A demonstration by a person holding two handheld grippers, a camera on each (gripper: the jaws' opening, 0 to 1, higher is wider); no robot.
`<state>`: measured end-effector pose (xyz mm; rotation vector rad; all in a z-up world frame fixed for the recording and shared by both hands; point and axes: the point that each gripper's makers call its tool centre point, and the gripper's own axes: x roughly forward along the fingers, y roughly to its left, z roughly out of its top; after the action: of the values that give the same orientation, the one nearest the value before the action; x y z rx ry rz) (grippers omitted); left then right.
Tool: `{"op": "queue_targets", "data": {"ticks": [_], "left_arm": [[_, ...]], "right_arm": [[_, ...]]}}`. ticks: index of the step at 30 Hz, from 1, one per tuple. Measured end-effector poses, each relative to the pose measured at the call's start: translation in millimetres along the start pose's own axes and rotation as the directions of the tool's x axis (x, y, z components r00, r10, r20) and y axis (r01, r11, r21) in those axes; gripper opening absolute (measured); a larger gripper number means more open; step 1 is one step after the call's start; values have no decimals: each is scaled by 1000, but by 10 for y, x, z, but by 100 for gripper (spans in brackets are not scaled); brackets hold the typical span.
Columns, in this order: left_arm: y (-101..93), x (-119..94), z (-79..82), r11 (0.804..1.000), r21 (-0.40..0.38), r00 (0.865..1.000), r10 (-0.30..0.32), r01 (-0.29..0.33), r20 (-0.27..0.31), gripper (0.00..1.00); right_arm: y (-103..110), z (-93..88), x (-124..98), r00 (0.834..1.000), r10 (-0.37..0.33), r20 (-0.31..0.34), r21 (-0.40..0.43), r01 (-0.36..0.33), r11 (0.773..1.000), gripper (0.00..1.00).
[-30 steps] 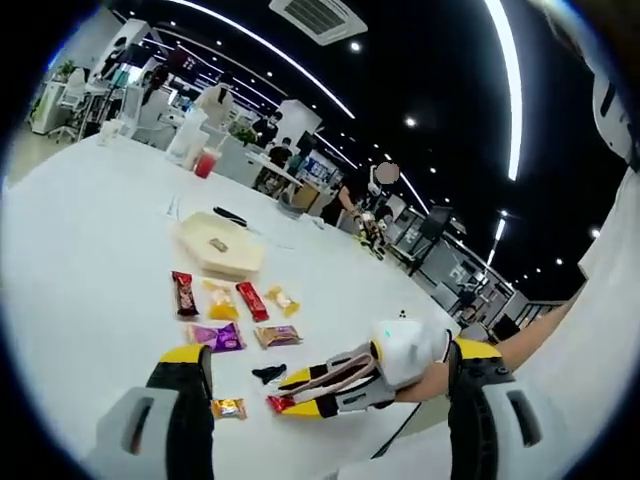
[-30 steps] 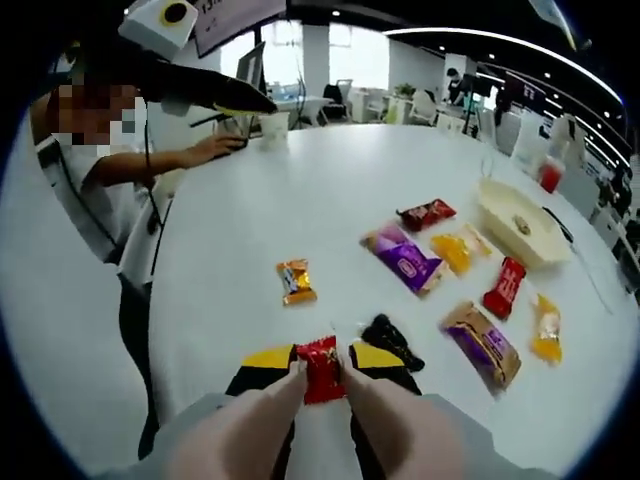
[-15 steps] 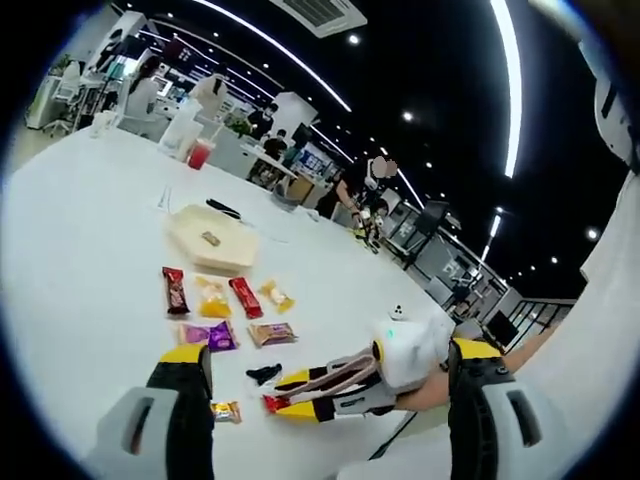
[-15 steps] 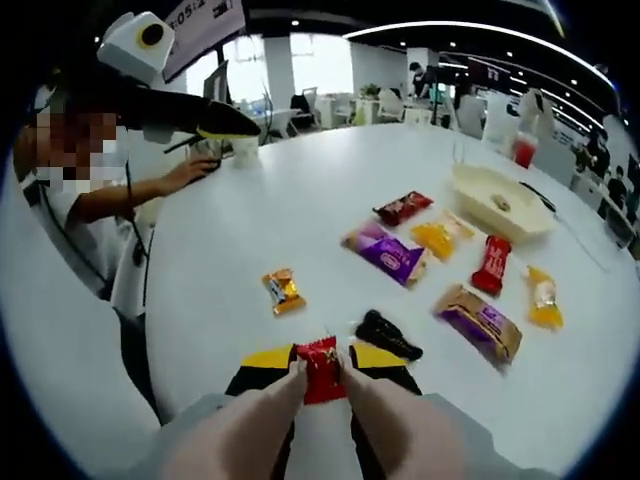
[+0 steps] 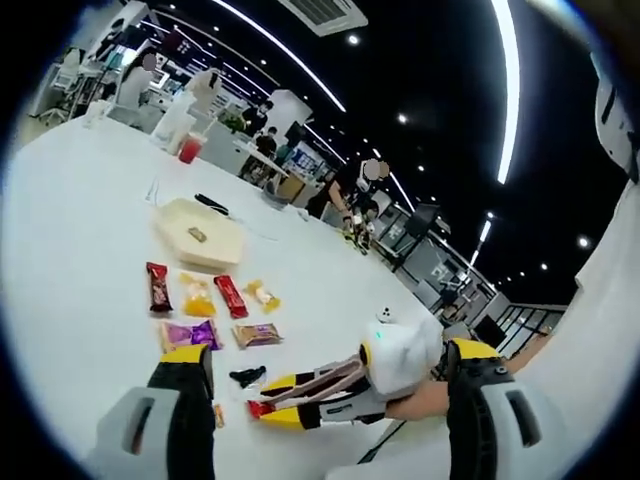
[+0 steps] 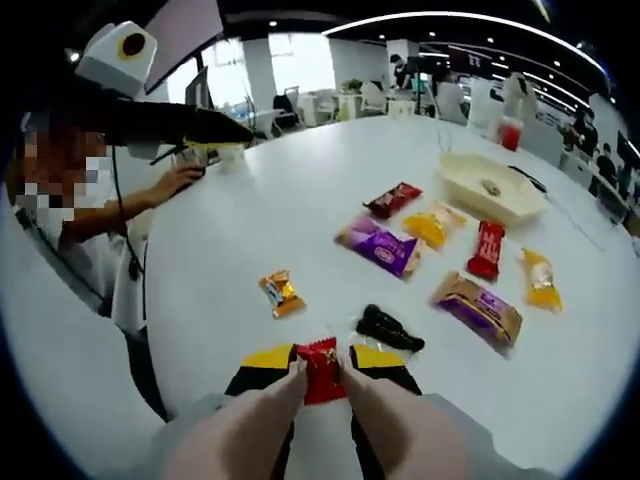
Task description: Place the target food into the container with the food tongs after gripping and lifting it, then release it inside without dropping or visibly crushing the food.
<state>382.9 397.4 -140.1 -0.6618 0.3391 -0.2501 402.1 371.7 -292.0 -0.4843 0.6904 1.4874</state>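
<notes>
On the white table [image 6: 300, 210] the cream container [image 6: 495, 190] sits at the far side with one small snack already in it, well apart from your tongs. Between them lie scattered wrapped snacks: a purple packet [image 6: 378, 246], a brown bar [image 6: 478, 308], a red bar [image 6: 485, 250]. Your right gripper [image 6: 321, 362] pinches the small red candy [image 6: 321, 368] between its tips, held above the table. Your left gripper [image 5: 325, 400] has its jaws spread wide, holding nothing.

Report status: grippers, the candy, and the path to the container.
Right gripper shut on red candy, lifted off table. Left gripper open, idle. Container across the table, one piece inside. Loose snack packets lie between, none blocking.
</notes>
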Motion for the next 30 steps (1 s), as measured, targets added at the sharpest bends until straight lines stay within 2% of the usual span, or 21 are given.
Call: {"op": "queue_targets", "data": {"ticks": [3,8,13,20,25,30], "left_arm": [[4,-8,24,1000,0,1000,0,0,10,98],[20,-46,52,1000,-19,999,6,-5,38,99],[15,-61,27,1000,-19,1000,8,-7,28,99],[-27,-42,12,1000,-24,1000,-13,13,15,99],[-54,-12,-22,999,-16,999,-31,30,-14,98],[-77,15,-22,999,-12,998,-50,50,-27,98]], "right_arm": [[9,-18,-60,1000,-2,-1,-24,2,1000,20],[-131,62,-156,998,-46,41,57,44,997,20],[-207,218,-282,991,-82,101,103,71,992,20],[-333,444,-533,973,-139,183,162,110,981,20],[-375,573,-669,962,-165,220,171,128,977,20],[-443,805,-867,940,-207,272,167,166,972,20]]}}
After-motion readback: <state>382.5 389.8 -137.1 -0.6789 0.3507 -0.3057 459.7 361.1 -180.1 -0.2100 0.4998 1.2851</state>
